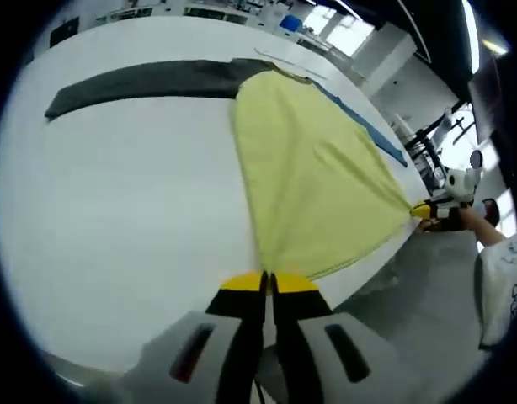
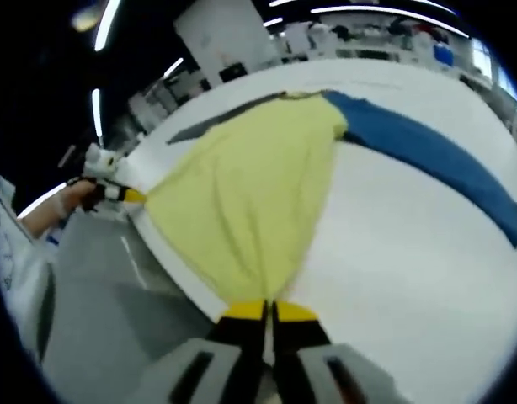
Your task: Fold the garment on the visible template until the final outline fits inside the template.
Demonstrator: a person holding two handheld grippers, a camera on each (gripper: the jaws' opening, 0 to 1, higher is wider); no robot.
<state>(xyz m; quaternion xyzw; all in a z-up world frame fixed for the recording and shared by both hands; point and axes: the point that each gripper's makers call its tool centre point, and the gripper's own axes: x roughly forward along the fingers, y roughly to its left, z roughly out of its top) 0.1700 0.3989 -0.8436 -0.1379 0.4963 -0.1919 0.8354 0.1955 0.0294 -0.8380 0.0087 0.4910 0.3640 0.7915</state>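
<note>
A yellow garment lies spread on the white table, pulled taut toward the table's near edge. My left gripper is shut on one corner of its hem. The right gripper pinches the other corner at the right. In the right gripper view, my right gripper is shut on the yellow garment, and the left gripper holds the far corner at the left. A dark grey strip and a blue strip extend from the garment's far end like sleeves; both strips, blue and dark grey, appear again.
The grey floor lies beyond the table edge where the grippers are. A person's hand and white sleeve hold the grippers. Benches and equipment stand in the background.
</note>
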